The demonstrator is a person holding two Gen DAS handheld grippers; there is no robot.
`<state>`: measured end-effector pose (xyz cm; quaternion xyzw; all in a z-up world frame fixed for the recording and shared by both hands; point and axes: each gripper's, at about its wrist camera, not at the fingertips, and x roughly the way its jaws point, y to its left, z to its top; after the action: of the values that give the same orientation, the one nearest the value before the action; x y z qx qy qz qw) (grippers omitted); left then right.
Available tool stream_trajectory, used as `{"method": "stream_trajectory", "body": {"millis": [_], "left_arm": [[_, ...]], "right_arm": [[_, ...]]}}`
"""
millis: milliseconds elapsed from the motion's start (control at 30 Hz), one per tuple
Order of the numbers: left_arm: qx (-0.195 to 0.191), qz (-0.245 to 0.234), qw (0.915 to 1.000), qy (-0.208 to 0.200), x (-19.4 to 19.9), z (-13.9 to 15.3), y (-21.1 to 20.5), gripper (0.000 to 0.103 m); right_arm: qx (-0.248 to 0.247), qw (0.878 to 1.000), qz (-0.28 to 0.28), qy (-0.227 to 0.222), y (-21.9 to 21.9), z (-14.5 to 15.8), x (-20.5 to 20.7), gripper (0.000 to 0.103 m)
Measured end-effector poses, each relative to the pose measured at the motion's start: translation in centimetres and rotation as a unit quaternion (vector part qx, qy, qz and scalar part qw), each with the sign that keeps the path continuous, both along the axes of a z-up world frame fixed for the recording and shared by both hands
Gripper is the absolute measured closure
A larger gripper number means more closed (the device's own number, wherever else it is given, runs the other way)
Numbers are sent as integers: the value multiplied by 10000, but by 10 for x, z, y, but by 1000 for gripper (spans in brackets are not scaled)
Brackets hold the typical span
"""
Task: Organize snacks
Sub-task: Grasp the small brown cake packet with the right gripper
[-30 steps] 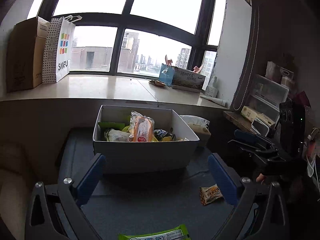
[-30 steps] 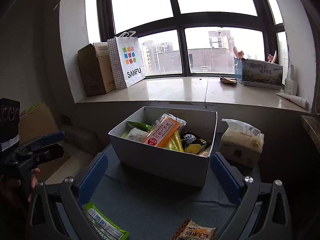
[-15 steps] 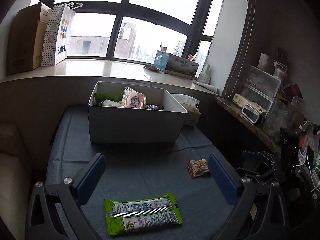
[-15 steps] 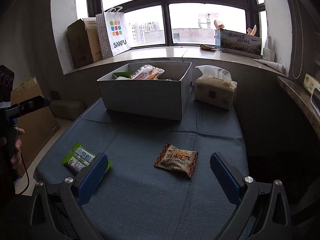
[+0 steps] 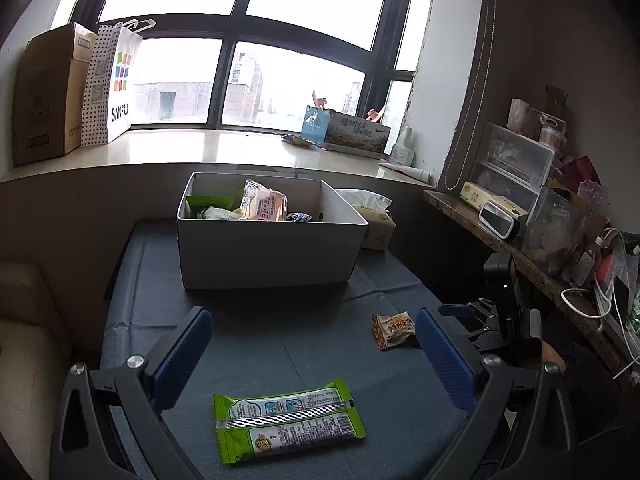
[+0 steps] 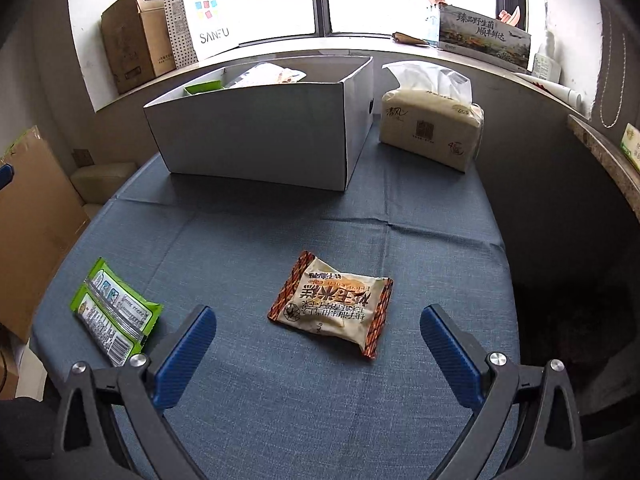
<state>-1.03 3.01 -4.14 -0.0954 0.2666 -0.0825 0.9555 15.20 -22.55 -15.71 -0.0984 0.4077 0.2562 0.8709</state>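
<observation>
My left gripper (image 5: 312, 344) hangs over the near part of the blue tablecloth (image 5: 280, 332) with its blue-padded fingers spread wide and nothing between them. Just below it lies a long green snack packet (image 5: 288, 420), flat on the cloth with its printed back facing up. My right gripper (image 6: 318, 340) is likewise spread wide and empty, low over the cloth. A small brown-and-cream rice cake packet (image 6: 332, 304) lies flat just ahead of its fingertips, roughly centred between them and not touching either pad. I see the green packet from this side too, out beyond the right gripper's left finger (image 6: 184, 356), near the table edge. Further back stands the white cardboard box (image 6: 256, 132), open-topped, with several snack packets (image 5: 262, 204) already inside. A soft pack of tissues (image 6: 430, 128) sits just beside the box on its right
</observation>
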Motion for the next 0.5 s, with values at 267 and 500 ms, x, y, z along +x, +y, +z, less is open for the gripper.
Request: {"method": "stream_trajectory", "body": {"millis": [267,500], "left_arm": [[-18,36,9999,111,2,-8,3,0],[-62,120,9997,225,3,-14,9,0]], "right_arm": [[-403,9985,-75,366,27,-37,32,0],[-602,9974,-108,385,35,-45,37,0]]}}
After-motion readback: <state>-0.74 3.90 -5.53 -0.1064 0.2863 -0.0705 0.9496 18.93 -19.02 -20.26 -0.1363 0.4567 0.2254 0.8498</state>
